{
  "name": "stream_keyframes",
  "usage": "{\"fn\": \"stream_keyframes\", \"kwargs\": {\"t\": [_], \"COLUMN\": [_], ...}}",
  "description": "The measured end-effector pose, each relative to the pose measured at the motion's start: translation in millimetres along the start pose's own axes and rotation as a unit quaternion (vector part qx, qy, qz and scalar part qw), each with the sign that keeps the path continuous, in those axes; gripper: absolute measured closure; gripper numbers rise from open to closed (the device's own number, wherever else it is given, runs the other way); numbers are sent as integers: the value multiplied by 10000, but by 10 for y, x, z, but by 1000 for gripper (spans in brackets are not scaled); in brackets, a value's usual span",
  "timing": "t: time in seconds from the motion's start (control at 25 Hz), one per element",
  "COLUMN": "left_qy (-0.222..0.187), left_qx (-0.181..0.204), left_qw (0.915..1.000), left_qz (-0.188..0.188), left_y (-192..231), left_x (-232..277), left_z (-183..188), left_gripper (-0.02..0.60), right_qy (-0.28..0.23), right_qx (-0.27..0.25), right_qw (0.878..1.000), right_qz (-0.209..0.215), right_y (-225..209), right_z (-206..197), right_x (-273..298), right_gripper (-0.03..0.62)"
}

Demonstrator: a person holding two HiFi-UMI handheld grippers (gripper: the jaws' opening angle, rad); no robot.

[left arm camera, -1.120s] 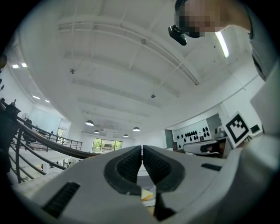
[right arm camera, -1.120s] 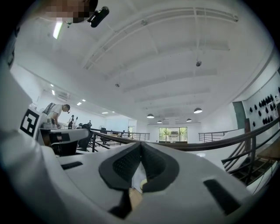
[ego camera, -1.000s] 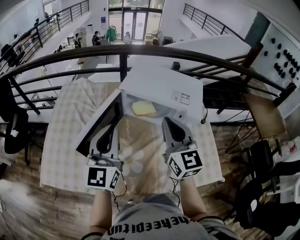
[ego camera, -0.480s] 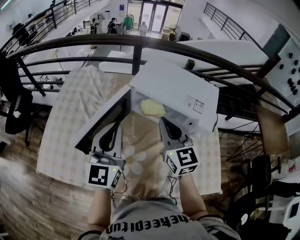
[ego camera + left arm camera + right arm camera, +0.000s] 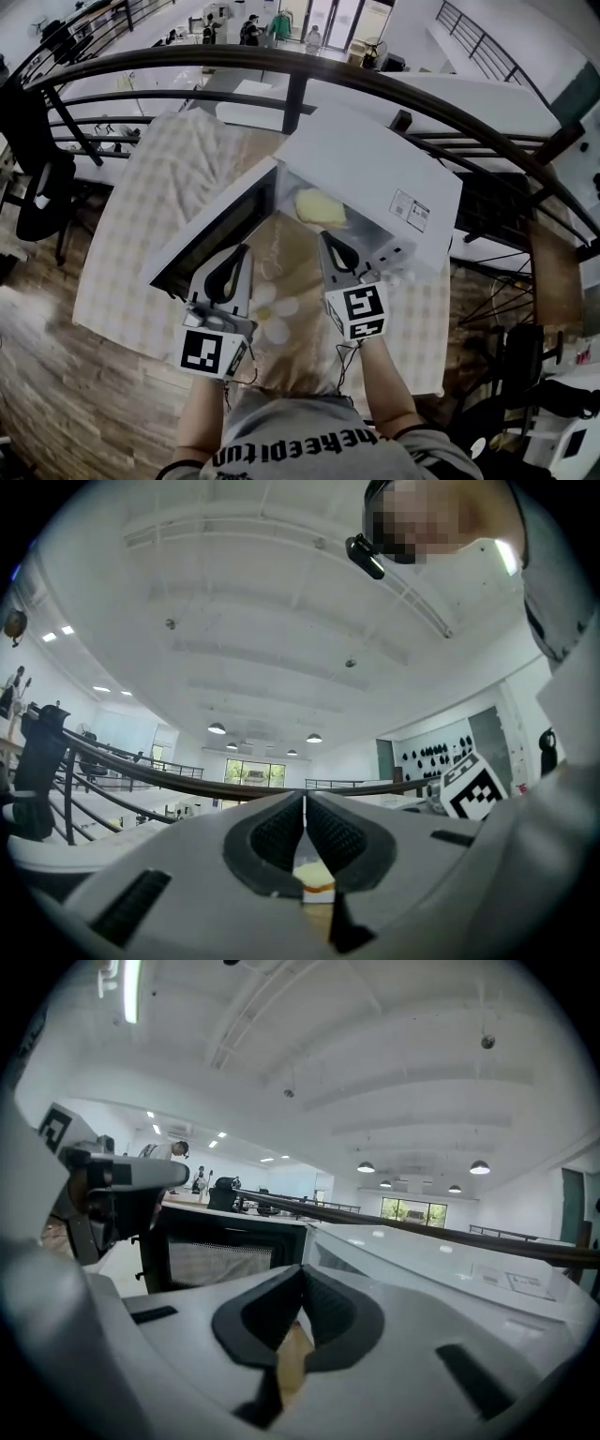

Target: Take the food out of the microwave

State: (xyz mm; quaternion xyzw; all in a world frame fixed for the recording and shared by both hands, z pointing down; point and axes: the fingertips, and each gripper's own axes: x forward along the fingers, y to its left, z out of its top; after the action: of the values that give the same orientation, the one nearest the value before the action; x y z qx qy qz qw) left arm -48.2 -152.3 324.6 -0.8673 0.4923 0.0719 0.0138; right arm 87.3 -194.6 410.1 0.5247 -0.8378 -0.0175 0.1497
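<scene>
Food [image 5: 319, 207], a pale yellow lump, sits inside the open microwave [image 5: 375, 169], at the near left part of its cavity. This white microwave stands on the tabletop [image 5: 131, 234], which is covered by a checked cloth [image 5: 159, 178]. Its door [image 5: 211, 239], with a dark window, is swung out to the left and toward the person.

Left claw [image 5: 240, 253] is clenched. In the left gripper view its ribbed pads [image 5: 281, 836] meet at the tips with nothing held. The food shows only in the small gap below them, farther off. From the head view this claw hangs just right of the door's inner face, pointing far, well left of the food.

Right claw [image 5: 327, 240] is clenched too. In the right gripper view its pads [image 5: 328, 1312] are pressed together and hold nothing, and a tan strip shows in the gap beneath. That view has the door at the left and the microwave's white top at the right. From the head view its tip lies just near of the cavity's opening, close to the food, though whether it touches cannot be told.

A dark curved railing [image 5: 187, 64] runs across beyond the tabletop's far edge
</scene>
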Motion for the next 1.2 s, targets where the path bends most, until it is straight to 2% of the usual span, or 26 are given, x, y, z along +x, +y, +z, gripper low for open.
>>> {"fn": "stream_keyframes", "kwargs": {"t": [0.6, 0.88, 1.2], "left_qy": [273, 267, 296], "left_qx": [-27, -14, -27], "left_qw": [9995, 9995, 9994], "left_qz": [128, 151, 173], "left_y": [-41, -14, -10], "left_x": [67, 98, 149], "left_z": [-316, -339, -369], "left_gripper": [571, 571, 571], "right_qy": [817, 1169, 1434], "right_qx": [-663, -1134, -1925], "right_qw": [9944, 9866, 9706], "right_qz": [83, 74, 172], "right_y": [-173, -254, -265], "right_z": [-712, -1004, -1244], "right_x": [518, 748, 941], "right_gripper": [566, 512, 472]}}
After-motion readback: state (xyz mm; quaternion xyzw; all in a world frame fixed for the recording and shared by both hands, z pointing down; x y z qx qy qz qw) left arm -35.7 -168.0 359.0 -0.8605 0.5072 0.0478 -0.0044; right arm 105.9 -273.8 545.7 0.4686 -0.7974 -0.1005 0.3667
